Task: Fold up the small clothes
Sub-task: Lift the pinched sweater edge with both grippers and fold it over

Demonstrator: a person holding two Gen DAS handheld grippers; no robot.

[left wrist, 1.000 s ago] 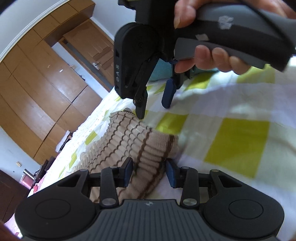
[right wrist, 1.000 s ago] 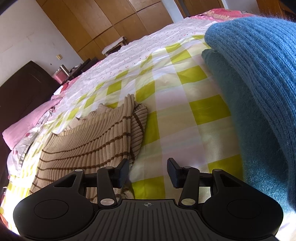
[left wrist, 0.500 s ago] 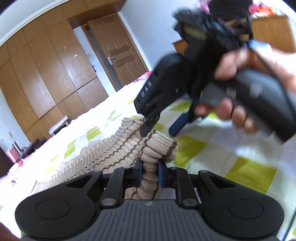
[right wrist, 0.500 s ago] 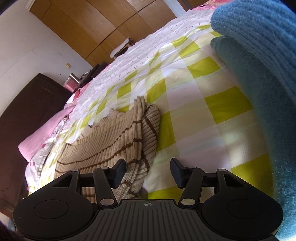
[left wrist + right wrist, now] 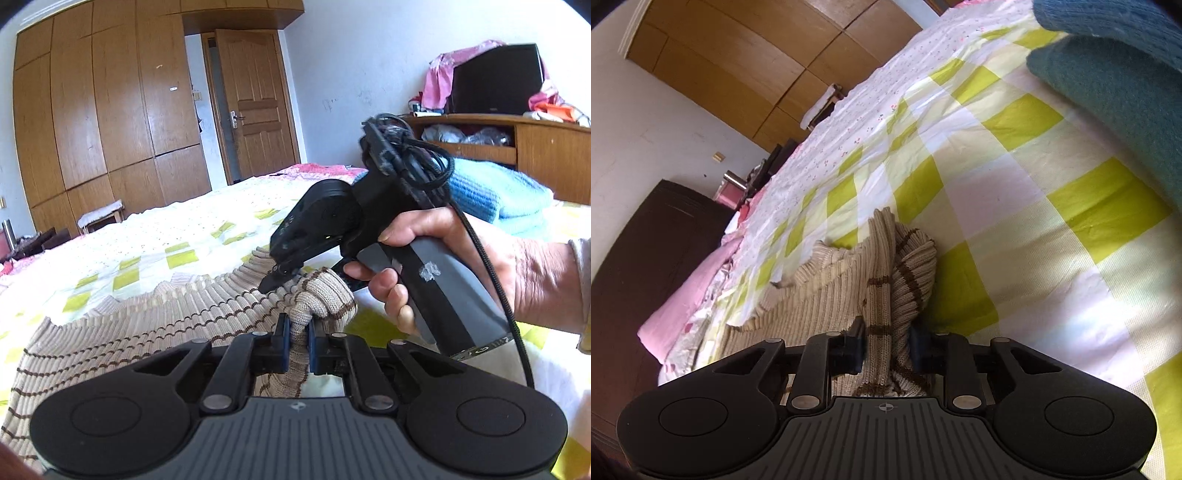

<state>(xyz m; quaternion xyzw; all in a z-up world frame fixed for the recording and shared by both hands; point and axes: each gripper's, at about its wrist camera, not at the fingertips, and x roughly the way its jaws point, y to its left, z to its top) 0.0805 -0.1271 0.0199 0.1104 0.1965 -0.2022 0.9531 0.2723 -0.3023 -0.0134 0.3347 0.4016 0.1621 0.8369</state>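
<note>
A bedroom with wooden wardrobes and a door behind it holds a bed (image 5: 207, 236) under a yellow-green and white checked sheet, and the work is laid out on that sheet. The sweater (image 5: 122, 332), beige rib knit with thin brown stripes, lies mostly flat across the near left of the bed, with one end bunched and lifted off the sheet. The left tool (image 5: 298, 341) is pressed together on that bunched end, a thick roll of knit pinched between its blue pads. The right tool (image 5: 886, 345) has a band of the same knit running up between its fingers; they sit close against it on both sides, so it looks clamped on the sweater too, though the contact is partly hidden. In the left view, the right tool's tip touches the cloth just beyond the left one, so both grips are on one end. Judging from this, the fold is only starting: an edge is gathered and raised, and most of the body is spread and unfolded. To the far right sits a stack of blue knits (image 5: 1115, 85), seemingly already folded.
</note>
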